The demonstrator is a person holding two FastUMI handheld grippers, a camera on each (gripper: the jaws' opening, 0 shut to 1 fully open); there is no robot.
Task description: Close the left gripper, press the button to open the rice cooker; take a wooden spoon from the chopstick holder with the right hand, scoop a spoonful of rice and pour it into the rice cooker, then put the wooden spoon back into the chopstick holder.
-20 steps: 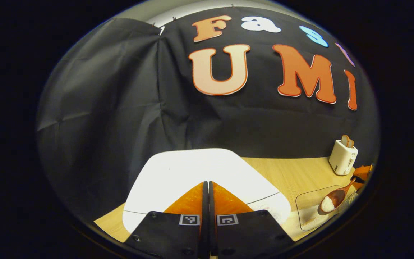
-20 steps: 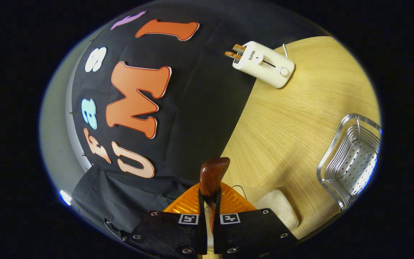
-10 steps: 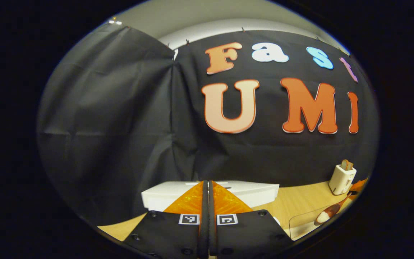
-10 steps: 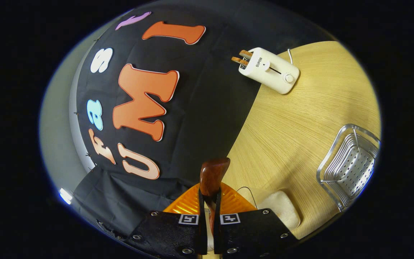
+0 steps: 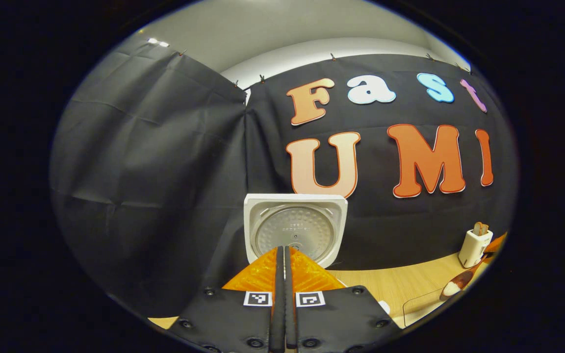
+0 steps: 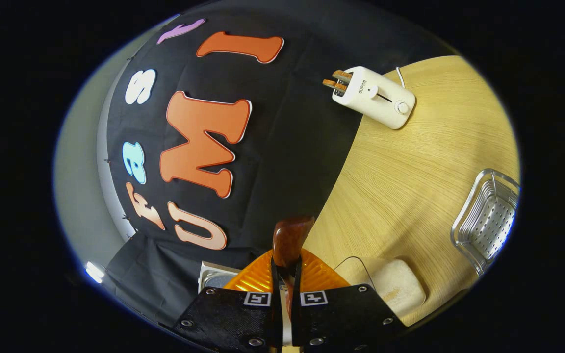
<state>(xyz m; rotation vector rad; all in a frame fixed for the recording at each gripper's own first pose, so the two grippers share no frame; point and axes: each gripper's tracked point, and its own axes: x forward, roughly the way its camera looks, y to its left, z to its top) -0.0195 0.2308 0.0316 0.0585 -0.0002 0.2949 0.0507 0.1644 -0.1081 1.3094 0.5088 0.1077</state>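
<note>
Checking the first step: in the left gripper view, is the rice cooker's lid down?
No. The rice cooker's lid stands upright against the wall, its round inner plate facing the shut left gripper.

Left gripper view: level, near upright white rice-cooker lid (image 5: pixel 295 229). Right gripper view: rolled sideways, apparently higher. Shared: white two-slot toaster (image 5: pixel 475 240) (image 6: pixel 373 97).

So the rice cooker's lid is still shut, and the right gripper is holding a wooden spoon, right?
Not quite: the lid stands open, its inner plate facing the camera in the left gripper view. The right gripper does hold the wooden spoon.
</note>
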